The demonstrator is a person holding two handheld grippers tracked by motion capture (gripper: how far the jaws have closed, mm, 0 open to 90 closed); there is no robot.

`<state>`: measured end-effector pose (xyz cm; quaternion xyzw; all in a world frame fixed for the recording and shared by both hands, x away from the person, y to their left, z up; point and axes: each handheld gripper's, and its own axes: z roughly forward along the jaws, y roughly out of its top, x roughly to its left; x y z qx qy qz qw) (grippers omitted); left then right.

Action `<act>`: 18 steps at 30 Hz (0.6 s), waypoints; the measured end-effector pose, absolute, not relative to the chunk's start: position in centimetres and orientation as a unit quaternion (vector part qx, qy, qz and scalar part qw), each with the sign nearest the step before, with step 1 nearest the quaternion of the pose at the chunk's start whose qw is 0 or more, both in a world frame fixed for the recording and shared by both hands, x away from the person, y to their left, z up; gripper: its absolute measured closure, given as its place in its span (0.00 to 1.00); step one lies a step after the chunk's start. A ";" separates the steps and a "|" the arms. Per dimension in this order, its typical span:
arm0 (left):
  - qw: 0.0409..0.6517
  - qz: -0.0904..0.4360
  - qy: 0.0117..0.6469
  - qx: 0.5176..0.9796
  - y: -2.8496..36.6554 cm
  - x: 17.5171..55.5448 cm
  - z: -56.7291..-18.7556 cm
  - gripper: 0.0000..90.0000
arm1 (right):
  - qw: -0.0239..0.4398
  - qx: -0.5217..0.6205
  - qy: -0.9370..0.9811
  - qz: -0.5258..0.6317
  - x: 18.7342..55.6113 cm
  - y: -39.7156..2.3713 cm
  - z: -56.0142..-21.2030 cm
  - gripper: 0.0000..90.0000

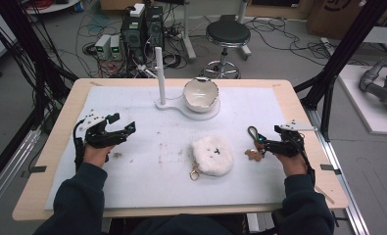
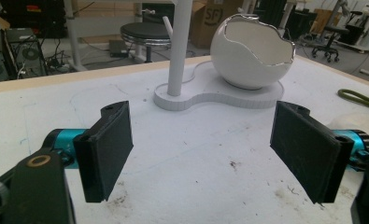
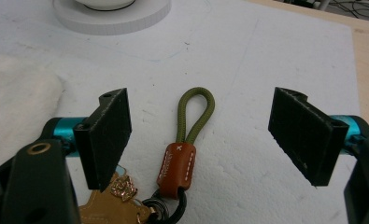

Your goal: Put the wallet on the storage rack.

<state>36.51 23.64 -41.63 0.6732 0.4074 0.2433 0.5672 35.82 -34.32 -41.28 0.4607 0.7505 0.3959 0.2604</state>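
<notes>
White padding [image 1: 147,181] is covering the table where you are holding both grippers: your left gripper [image 1: 118,126] is sitting over the bare mat at the left with its jaws spread wide and holding nothing. Your right gripper [image 3: 198,135] is hovering with its jaws wide on either side of the olive cord loop [image 3: 195,112] and its brown leather tab [image 3: 175,169], touching neither. Between your hands the fluffy white pouch [image 1: 211,155] is lying, with the eggshell-shaped bowl [image 1: 201,93] and white post [image 1: 160,73] standing beyond.

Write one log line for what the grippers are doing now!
left gripper: open, empty | right gripper: open, straddling olive cord loop with brown leather tab | not grasped
</notes>
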 end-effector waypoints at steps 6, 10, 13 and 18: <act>0.568 0.235 0.410 0.674 23.5 36.8 -41.9 0.26 | 0.252 0.467 0.748 0.398 35.8 -34.6 -41.5 0.24; 0.565 0.234 0.413 0.675 23.5 36.9 -42.0 0.27 | 0.248 0.473 0.746 0.397 35.9 -34.8 -41.7 0.24; 0.564 0.235 0.411 0.676 23.5 36.8 -42.0 0.27 | 0.248 0.472 0.747 0.396 35.9 -34.8 -41.7 0.24; 0.564 0.235 0.412 0.676 23.4 36.7 -41.9 0.27 | 0.249 0.473 0.748 0.394 35.8 -34.6 -41.7 0.24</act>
